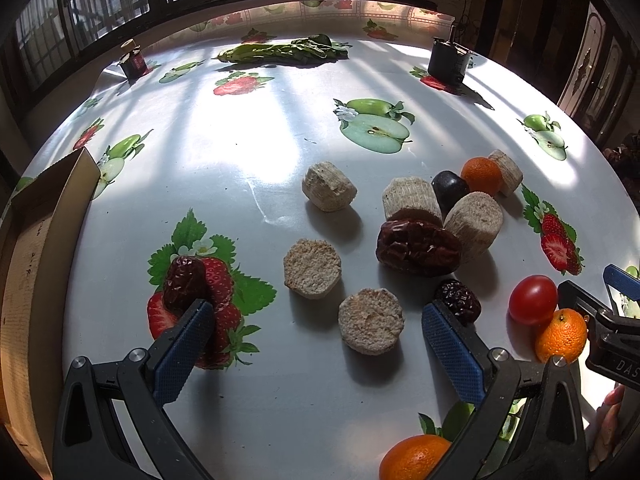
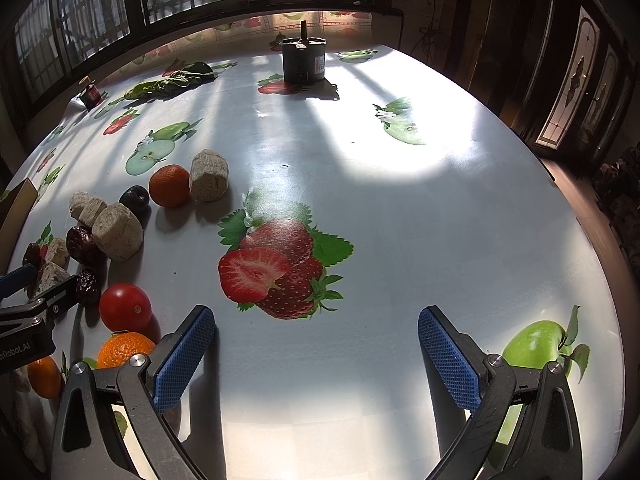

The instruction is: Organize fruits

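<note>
Both pairs of tongs hang over the fruit-print tablecloth (image 1: 248,152) with their blue pads spread wide and nothing between them. Nearest the left tongs (image 1: 316,330), an orange (image 1: 414,458) sits by the right arm's base, and a beige puck (image 1: 371,320) lies between the pads, nearer the right one. A small dried date (image 1: 458,300) touches the right pad's tip, another date (image 1: 185,282) sits at the left pad's tip, and a cardboard box (image 1: 44,240) stands off to the left. Right of these tongs a red tomato (image 1: 533,299) rests against a second orange (image 1: 562,334), beside the right tongs (image 2: 316,330), whose pads frame bare cloth. Further ahead lies a large date (image 1: 418,246) among 5 more pucks, with a dark plum (image 1: 450,189) and a third orange (image 1: 481,175) behind. At the far edge are leafy greens (image 1: 284,53), a small jar (image 1: 134,62) and a dark can (image 1: 448,62).
</note>
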